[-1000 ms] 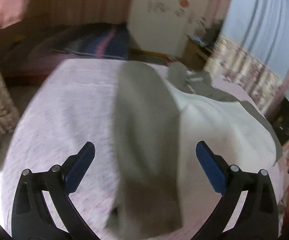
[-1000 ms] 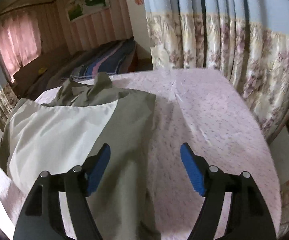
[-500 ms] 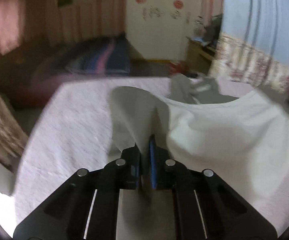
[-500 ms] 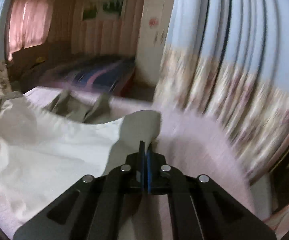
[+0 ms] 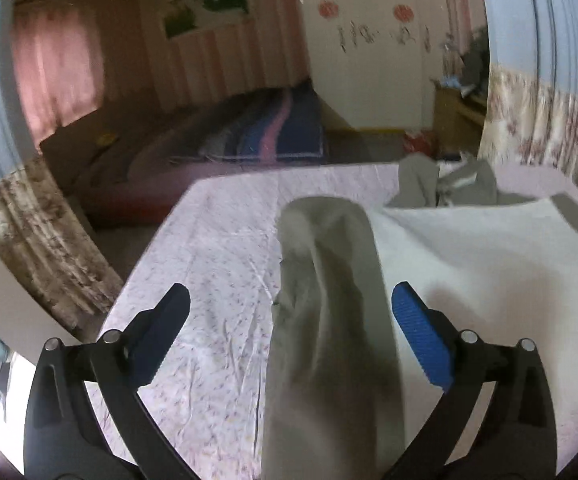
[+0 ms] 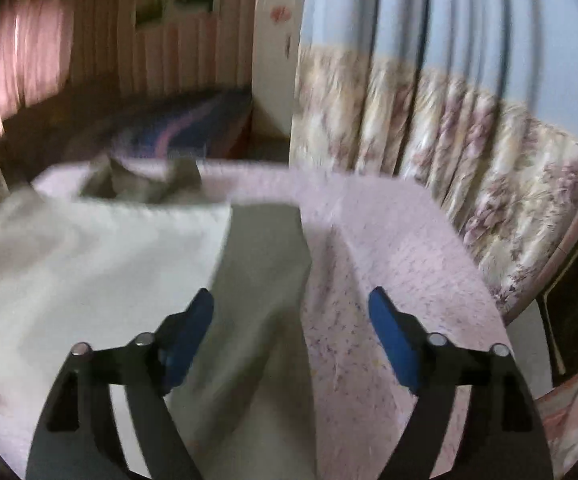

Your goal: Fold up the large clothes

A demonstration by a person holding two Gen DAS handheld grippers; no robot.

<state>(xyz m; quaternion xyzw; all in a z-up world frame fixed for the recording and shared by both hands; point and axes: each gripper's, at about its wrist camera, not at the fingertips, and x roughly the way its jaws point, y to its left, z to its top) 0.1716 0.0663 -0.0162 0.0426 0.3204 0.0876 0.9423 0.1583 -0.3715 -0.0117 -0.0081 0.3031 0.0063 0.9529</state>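
Your left gripper (image 5: 289,332) is spread wide, its 2 blue pads (image 5: 421,344) standing on either side of the garment's olive sleeve (image 5: 329,320) without touching it. Your right gripper (image 6: 291,336) is spread wide too, with the other olive sleeve (image 6: 261,280) running up between its fingers; its left pad (image 6: 187,340) sits over the sleeve's inner edge and its right pad over bare sheet. Neither claw holds anything.

The garment (image 5: 489,280) lies flat on the bed's pale pink sheet (image 5: 209,280), and its long axis runs straight away from you. The hem end is nearest, under and below both grippers, and the collar end points to the far side of the bed. In the left view the sleeve lies along the garment's left edge as a long band, humped and creased, parallel to that long axis, with the pale cream body panel just beside it on the right. In the right view the cream panel (image 6: 89,272) fills the left side and the olive sleeve borders it on the right, again pointing away from you. That view is blurred, so fine folds cannot be told.

At the far end the olive collar (image 5: 449,184) is bunched and standing up in 2 peaks.

Beyond the bed you see a striped blue and pink mattress (image 5: 273,132) by the far wall, and flowered curtains (image 6: 449,152) hanging on the right.
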